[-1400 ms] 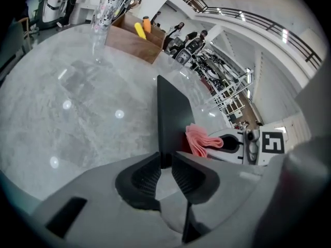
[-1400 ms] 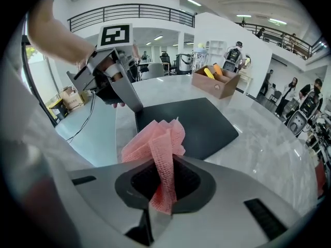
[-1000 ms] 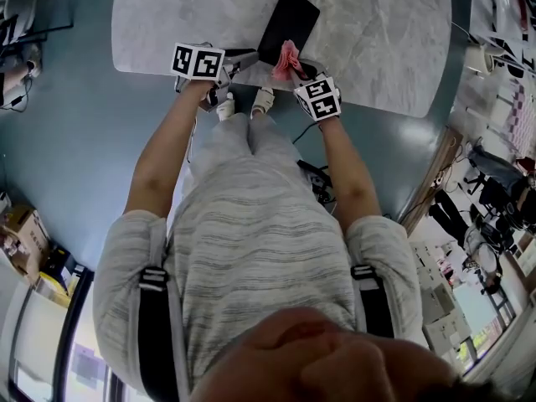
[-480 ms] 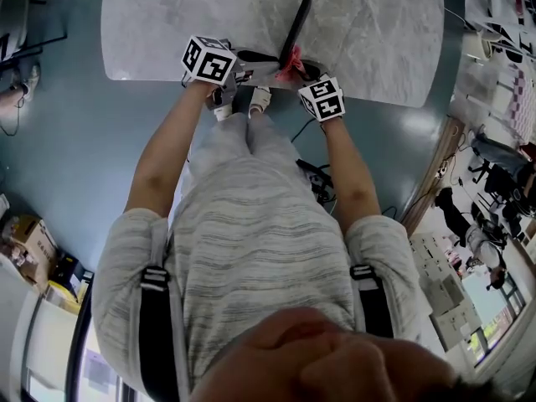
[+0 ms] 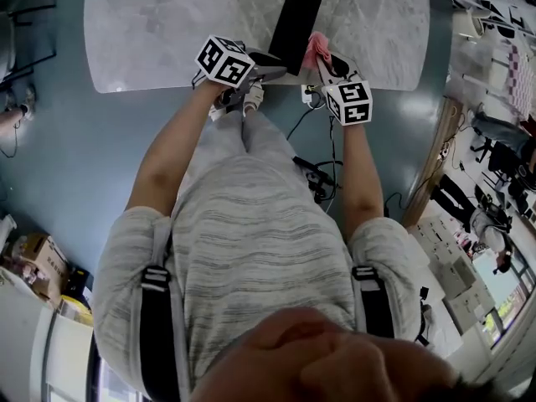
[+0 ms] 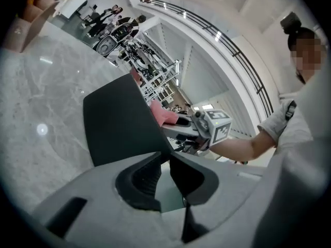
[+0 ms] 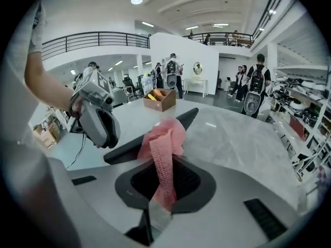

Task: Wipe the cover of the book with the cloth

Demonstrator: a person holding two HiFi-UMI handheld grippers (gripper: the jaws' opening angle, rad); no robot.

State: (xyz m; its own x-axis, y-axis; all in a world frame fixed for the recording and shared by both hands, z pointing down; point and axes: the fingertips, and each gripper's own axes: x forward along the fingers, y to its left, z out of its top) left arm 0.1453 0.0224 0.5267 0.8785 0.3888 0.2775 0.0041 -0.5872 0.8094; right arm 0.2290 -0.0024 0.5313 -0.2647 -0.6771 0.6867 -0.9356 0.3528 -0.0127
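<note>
A black book (image 5: 295, 30) is held up over the near edge of the marble table (image 5: 159, 32), its cover tilted toward me. My left gripper (image 5: 268, 62) is shut on the book's near edge; in the left gripper view the book (image 6: 120, 119) runs down between the pads (image 6: 147, 177). My right gripper (image 5: 323, 64) is shut on a pink cloth (image 5: 316, 48), just right of the book. In the right gripper view the cloth (image 7: 164, 144) hangs bunched from the jaws, with the book (image 7: 181, 120) seen edge-on just behind it and the left gripper (image 7: 95, 119) to the left.
A brown cardboard box (image 7: 159, 98) stands far back on the table. Cables (image 5: 314, 174) lie on the blue floor below the table's near edge. Several people stand in the hall beyond, and shelving lines the right side.
The book lay flat on the table a second ago; it has been tipped up on edge and lifted by the left gripper. The right gripper with the cloth moved right and up beside it.
</note>
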